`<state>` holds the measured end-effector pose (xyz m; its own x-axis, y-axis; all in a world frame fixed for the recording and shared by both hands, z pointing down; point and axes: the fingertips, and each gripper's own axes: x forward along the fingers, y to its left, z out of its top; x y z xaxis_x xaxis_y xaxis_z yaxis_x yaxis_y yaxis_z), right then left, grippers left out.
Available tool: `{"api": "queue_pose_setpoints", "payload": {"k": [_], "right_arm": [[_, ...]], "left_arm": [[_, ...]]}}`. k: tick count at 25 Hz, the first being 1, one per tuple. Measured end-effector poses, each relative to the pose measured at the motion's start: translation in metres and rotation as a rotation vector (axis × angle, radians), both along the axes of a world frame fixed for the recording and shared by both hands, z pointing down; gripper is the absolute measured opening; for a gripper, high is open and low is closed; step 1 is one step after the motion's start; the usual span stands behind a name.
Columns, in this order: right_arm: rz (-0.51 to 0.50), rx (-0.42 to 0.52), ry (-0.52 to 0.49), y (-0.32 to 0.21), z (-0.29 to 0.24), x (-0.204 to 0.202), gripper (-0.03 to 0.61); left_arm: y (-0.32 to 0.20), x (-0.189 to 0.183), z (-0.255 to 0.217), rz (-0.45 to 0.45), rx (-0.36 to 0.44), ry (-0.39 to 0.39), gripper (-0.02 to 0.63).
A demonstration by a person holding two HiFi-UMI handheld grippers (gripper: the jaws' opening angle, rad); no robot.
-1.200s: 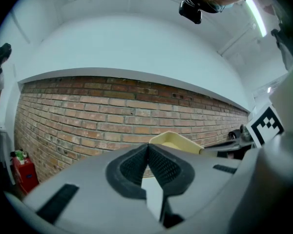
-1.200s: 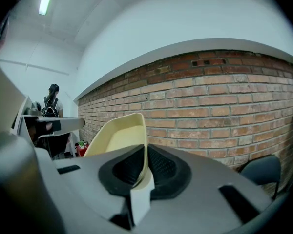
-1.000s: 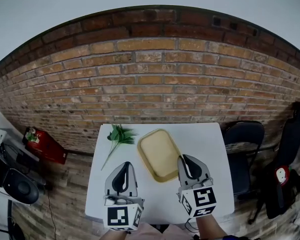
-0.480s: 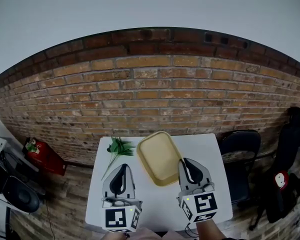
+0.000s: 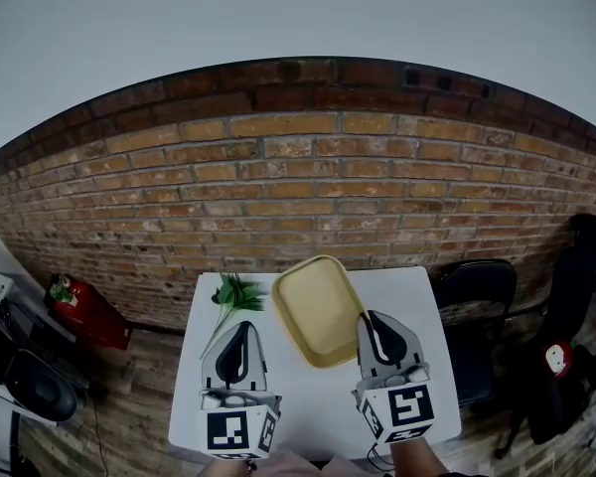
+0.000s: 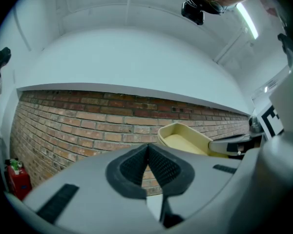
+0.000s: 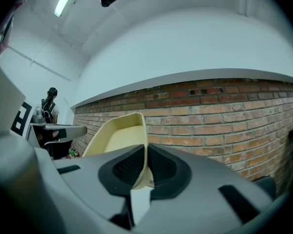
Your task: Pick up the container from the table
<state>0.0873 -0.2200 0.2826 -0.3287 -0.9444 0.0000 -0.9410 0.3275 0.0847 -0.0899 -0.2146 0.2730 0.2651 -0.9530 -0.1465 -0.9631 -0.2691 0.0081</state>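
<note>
The container [image 5: 316, 309] is a shallow pale-yellow tray. It hangs above the white table [image 5: 308, 405], held by its near right rim. My right gripper [image 5: 366, 318] is shut on that rim, and the thin edge runs between the black pads [image 7: 132, 167] of the right gripper [image 7: 145, 155]. The tray [image 7: 119, 135] stands out against the brick wall ahead. My left gripper [image 5: 240, 328] hovers to the tray's left, apart from it. In its own view the left gripper [image 6: 147, 147] has its jaws together with nothing between them. The tray [image 6: 185, 138] lies to its right.
A green plant sprig [image 5: 235, 292] lies on the table's far left corner. A brick wall [image 5: 308, 197] rises behind the table. A red object [image 5: 84, 311] sits on the floor at left. Dark chairs [image 5: 474, 296] stand at right.
Both grippers have risen a little, and the container has come up with the right one. The head view has tilted up, so more of the pale wall above the bricks shows.
</note>
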Motion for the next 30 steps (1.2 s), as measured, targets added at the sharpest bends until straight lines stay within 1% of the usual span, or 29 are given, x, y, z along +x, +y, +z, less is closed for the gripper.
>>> {"api": "queue_pose_setpoints", "payload": {"k": [9,30], "right_arm": [[0.013,0.004,0.008,-0.0003,0.0000,0.0014,0.021],[0.007,0.000,0.007,0.0007,-0.0001,-0.0059,0.021]], "left_arm": [[-0.0007,0.0023,-0.0012,0.005,0.001,0.002,0.008],[-0.0002,0.0009,-0.0010,0.019,-0.005,0.004,0.008]]}}
